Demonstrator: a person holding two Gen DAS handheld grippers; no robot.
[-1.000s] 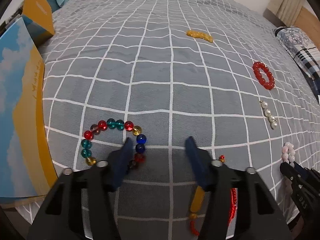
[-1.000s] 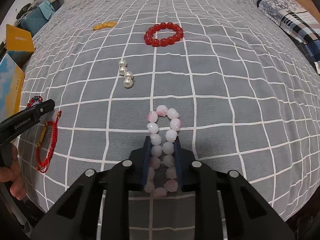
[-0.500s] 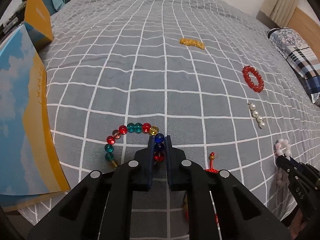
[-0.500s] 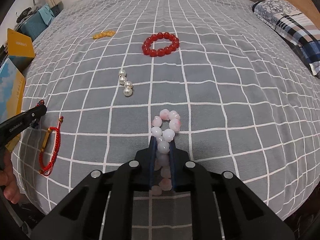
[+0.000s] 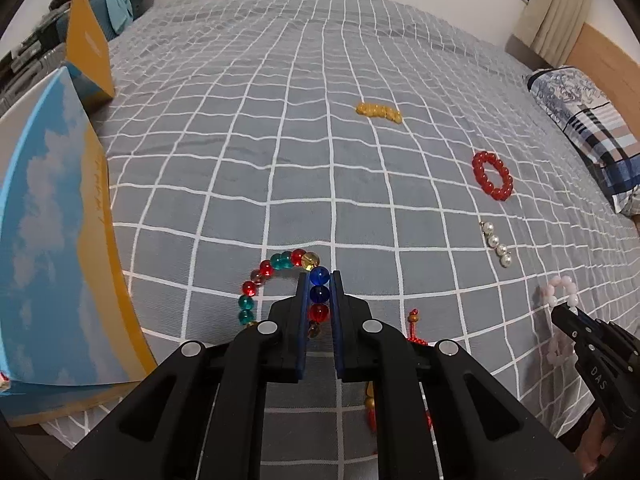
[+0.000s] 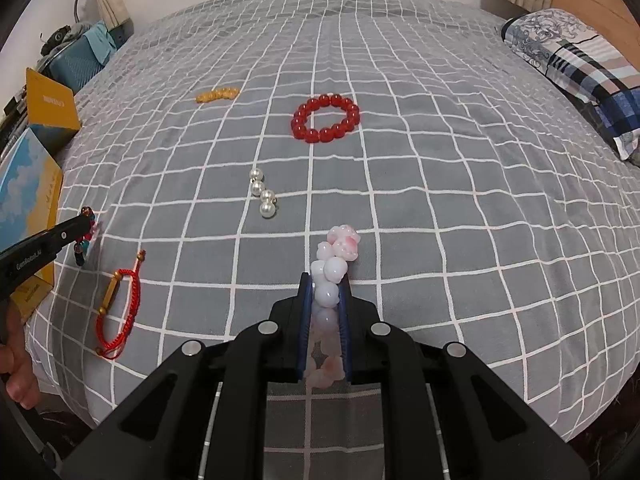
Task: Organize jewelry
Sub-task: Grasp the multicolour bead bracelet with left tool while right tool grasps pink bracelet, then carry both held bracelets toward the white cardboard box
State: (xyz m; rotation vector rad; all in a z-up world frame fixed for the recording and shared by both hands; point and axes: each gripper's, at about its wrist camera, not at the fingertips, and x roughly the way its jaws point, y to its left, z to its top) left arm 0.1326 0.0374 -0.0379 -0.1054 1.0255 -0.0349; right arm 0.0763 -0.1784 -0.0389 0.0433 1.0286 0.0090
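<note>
My left gripper point(image 5: 319, 280) is shut on the multicoloured glass-bead bracelet point(image 5: 280, 262), whose blue and red beads sit between the blue pads while the rest curves off to the left, just above the grey checked bedspread point(image 5: 280, 152). My right gripper point(image 6: 325, 280) is shut on the pale pink bead bracelet point(image 6: 338, 250), squeezed into a double strand that sticks out past the fingertips. In the left wrist view the right gripper point(image 5: 564, 312) shows at the far right with the pink bracelet point(image 5: 558, 292). In the right wrist view the left gripper point(image 6: 86, 222) reaches in from the left edge.
On the bedspread lie a red bead bracelet point(image 6: 325, 118), a short pearl strand point(image 6: 263, 192), a yellow bead bracelet point(image 6: 218, 94) and a red cord bracelet point(image 6: 118, 312) with a gold tube. A blue-and-orange box point(image 5: 52, 240) stands at the left, a plaid pillow point(image 6: 580, 68) at the right.
The left gripper's jaws closed on the multicoloured bracelet and the right gripper's tightened on the pink one. Both grippers have risen a little, lifting the bracelets off the bedspread.
</note>
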